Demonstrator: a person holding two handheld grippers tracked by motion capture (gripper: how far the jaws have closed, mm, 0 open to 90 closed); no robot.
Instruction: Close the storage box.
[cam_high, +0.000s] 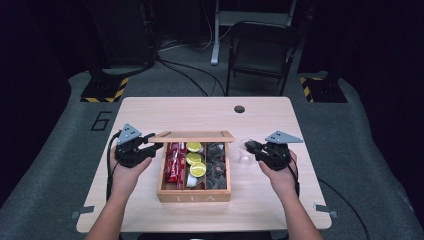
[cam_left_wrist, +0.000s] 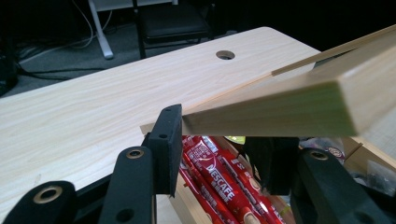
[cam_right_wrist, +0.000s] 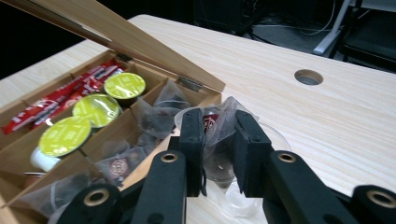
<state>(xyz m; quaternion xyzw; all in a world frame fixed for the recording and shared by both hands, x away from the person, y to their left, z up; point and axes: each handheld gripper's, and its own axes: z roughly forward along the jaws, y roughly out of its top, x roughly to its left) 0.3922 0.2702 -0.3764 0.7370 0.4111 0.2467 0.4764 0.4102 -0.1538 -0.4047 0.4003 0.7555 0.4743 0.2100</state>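
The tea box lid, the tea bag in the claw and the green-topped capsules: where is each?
Tea box lid (cam_left_wrist: 261, 109), left gripper view, on its pale front edge.
Tea bag (cam_right_wrist: 218, 122), right gripper view, on the clear pouch between the black jaws.
Green-topped capsules (cam_right_wrist: 65, 136), right gripper view, on the nearest capsule's foil top.

Even overhead light brightens the worktop; surroundings fall dark, shadows stay soft, and close-up edges nearest the lenses blur.

The left claw grips the raised lid of the wooden box on the table.
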